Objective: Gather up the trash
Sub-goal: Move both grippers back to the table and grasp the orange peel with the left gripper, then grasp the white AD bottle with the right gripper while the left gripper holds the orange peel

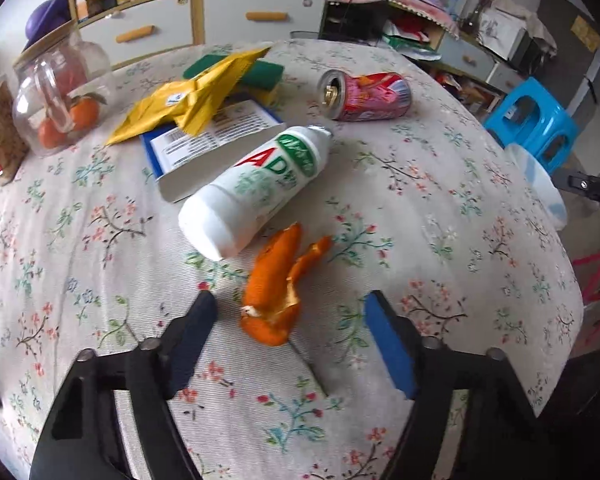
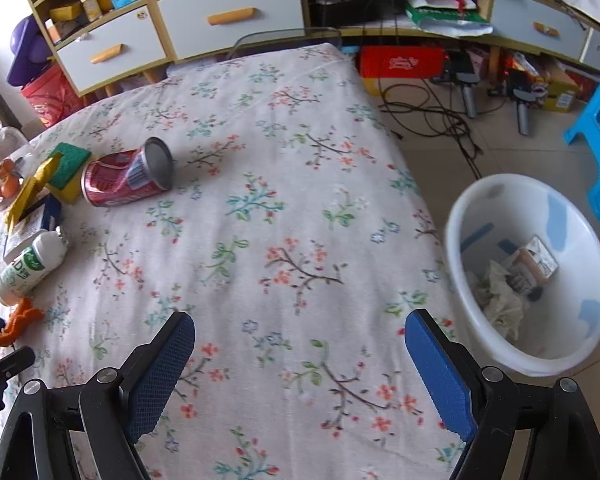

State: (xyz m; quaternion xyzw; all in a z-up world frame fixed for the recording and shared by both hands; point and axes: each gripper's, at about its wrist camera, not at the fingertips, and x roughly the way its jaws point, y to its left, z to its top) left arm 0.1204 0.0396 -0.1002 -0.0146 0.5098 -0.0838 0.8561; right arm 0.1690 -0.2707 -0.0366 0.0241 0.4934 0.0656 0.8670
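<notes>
The curled orange strip of citrus peel (image 1: 274,300) lay flat on the floral-cloth bench (image 1: 440,208), between the fingers of the left hand-held gripper (image 1: 288,312). It sat nearer the left finger, w/ visible cloth on either side, so the jaws were released, straddling it, not yet pinching. Judging by that, the peel was the next bit of trash to lift.

Just ahead of that gripper a white plastic bottle w/ green-and-red label (image 1: 256,192) lay on its side, its base almost at the peel's tip. Further ahead, right, was a crushed red drinks can (image 1: 366,96), also on its side. Further ahead, left, a yellow foil wrapper (image 1: 192,96) was draped over a blue-and-white printed box (image 1: 212,140).

The right hand-held gripper (image 2: 300,344) hung over bare cloth, jaws wide apart, nothing in them; prob. free after a drop-off. To its right, past the bench edge, the white plastic bin (image 2: 480,208) stood on the floor, holding crumpled paper (image 2: 496,292) and a small carton (image 2: 538,262).

Far left of the left gripper, a clear jar (image 1: 60,92) held oranges; not trash, I'd say.
</notes>
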